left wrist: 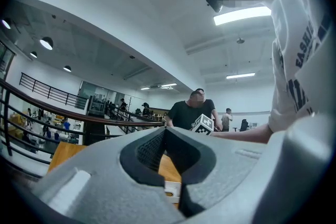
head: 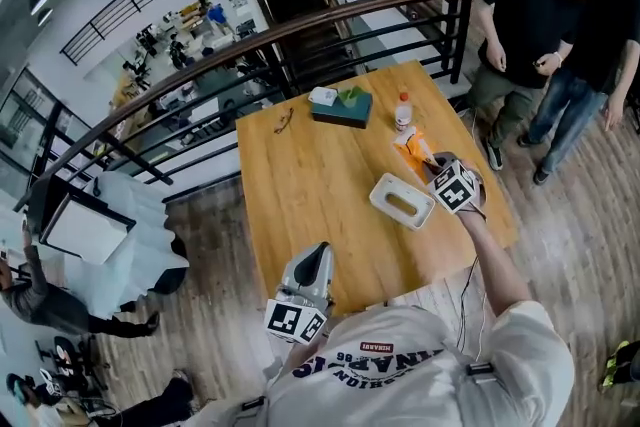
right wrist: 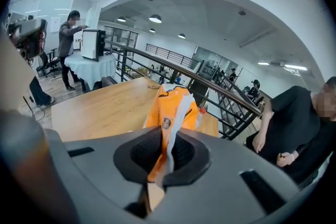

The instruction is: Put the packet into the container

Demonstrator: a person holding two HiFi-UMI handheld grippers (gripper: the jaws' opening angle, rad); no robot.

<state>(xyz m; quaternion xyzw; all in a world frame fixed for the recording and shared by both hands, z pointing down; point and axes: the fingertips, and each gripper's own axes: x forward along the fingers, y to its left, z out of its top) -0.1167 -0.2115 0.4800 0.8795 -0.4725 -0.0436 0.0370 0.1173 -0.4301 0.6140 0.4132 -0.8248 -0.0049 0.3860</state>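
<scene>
Packet clamped in the right claw; left claw closed on nothing

A square light-wood table stands on grey-brown plank flooring, close to a dark metal railing with a brown handrail. A white-draped table sits to one side. Long strip lights glow on the white ceiling.

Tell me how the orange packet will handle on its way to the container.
Probably light and floppy: the orange packet looks like thin, creased film sticking out past the right gripper. Pinched by one edge, it may sway or slip.
</scene>
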